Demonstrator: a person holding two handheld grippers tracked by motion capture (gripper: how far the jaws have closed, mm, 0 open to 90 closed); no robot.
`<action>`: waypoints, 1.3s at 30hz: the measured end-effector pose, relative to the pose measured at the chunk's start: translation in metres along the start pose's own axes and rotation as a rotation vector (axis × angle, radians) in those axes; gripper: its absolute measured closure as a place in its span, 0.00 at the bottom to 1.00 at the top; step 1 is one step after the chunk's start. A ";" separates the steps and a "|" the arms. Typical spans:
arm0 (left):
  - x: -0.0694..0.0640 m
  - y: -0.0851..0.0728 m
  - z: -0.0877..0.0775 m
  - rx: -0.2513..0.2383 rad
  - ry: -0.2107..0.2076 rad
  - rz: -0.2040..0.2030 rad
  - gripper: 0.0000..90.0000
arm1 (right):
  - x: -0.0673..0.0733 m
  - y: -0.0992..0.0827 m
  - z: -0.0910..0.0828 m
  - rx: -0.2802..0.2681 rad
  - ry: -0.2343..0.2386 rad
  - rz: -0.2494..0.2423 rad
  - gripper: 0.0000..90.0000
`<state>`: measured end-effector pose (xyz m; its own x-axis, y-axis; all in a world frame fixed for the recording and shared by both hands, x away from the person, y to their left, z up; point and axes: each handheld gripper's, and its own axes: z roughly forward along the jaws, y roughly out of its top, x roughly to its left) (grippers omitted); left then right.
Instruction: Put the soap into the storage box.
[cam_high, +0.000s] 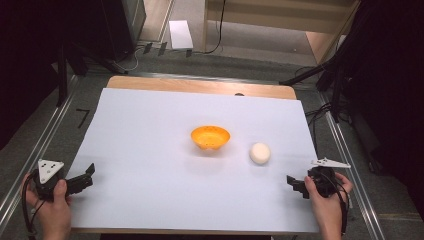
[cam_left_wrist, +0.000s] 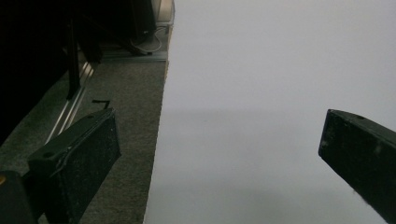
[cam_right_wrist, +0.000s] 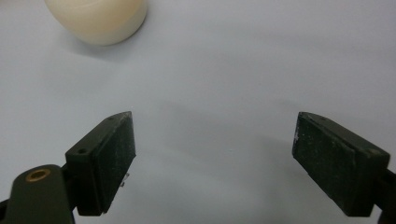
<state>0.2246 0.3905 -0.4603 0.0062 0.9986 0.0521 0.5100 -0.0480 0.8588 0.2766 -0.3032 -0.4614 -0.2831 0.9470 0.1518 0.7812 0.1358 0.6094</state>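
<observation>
Showing one orange bowl (cam_high: 210, 137) | one cream ball (cam_high: 260, 152) | two claws spread

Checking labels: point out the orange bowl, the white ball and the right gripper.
orange bowl (cam_high: 210, 137): high view, on its inner wall.
white ball (cam_high: 260, 152): high view, on its top middle.
right gripper (cam_right_wrist: 212, 163): right gripper view, midway between its open jaws.

A white sheet (cam_high: 150, 150) covers the wooden table (cam_high: 200, 85). Around it lie grey carpet (cam_high: 65, 135), cables (cam_high: 217, 30) and metal rails (cam_high: 30, 150).
</observation>
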 end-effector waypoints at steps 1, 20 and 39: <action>0.000 0.000 0.000 0.002 -0.001 0.007 0.00 | 0.001 0.002 0.001 0.017 -0.004 -0.004 0.15; -0.001 0.001 0.001 0.014 0.004 0.018 0.00 | 0.022 0.053 0.021 0.166 0.055 -0.057 0.15; -0.001 0.001 0.001 0.006 0.001 0.013 0.00 | 0.043 0.084 0.030 0.207 0.082 -0.104 0.15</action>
<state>0.2262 0.3895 -0.4605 0.0114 0.9979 0.0636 0.5153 -0.0603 0.8549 0.3465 -0.2420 -0.4267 -0.4051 0.8994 0.1644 0.8405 0.2955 0.4541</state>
